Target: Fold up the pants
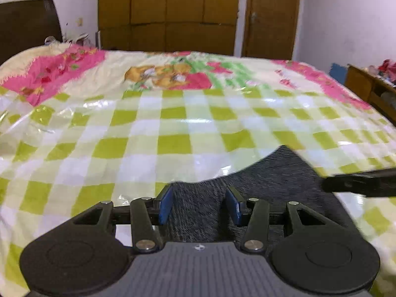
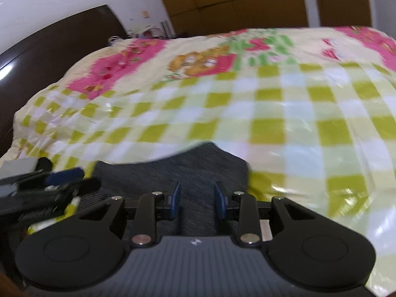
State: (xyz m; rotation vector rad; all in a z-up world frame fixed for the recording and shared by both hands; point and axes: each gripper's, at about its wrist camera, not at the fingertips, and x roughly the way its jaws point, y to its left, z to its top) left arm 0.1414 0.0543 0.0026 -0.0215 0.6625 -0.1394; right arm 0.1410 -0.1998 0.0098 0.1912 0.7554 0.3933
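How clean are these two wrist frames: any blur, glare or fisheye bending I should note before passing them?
Left wrist view: glare streaks on the glossy checked bedcover, the wardrobe bowed by the lens, dark vignette in the upper corners, and the dark pants smeared at their edge. Right wrist view: heavier motion blur throughout, the bedcover checks smeared, the left claw streaked at the left edge, and the horizon tilted.

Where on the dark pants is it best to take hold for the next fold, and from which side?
Probably the pointed far corner of the pants, where the edge lies free on the checked bedcover. Come from the near side, over the cloth, and slide one finger under that edge. The middle lies flat, with nothing to pinch. Both the left gripper and right gripper are open above the pants.
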